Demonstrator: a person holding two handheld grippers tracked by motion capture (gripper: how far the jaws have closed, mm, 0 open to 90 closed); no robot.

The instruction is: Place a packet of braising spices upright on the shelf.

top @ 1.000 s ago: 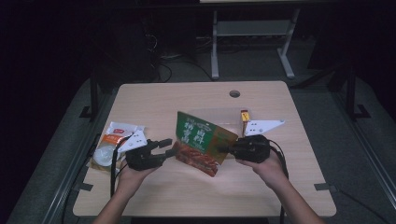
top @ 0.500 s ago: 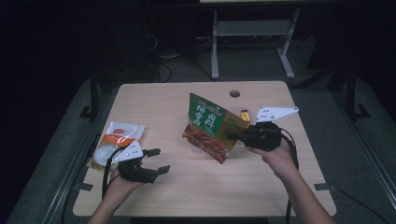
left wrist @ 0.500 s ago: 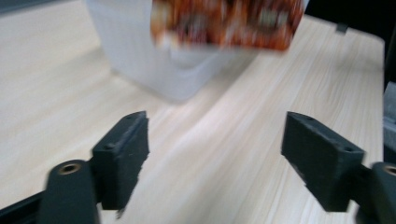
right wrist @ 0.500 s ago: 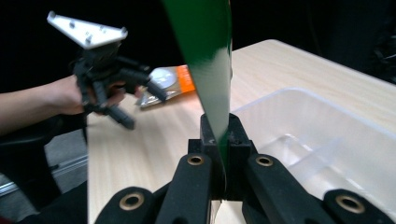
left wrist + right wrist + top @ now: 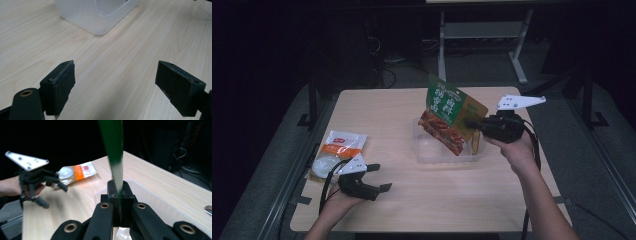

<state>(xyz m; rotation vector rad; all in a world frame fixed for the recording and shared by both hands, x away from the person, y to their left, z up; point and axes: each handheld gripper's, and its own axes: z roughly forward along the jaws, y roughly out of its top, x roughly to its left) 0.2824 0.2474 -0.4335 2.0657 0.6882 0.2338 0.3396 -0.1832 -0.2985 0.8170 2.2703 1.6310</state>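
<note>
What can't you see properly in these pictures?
- Green snack bag: print too small in the high view; edge-on and blurred in the right gripper view.
- Clear tray: far side hidden behind the bag; cut off by the left gripper view's top edge.
- White-and-orange packet: label too small.

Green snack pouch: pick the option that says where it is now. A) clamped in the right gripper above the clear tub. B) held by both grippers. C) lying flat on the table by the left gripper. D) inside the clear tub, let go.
A: the right gripper is shut on the green snack pouch, which hangs over the clear tub, while the left gripper sits open near the table edge.
</note>
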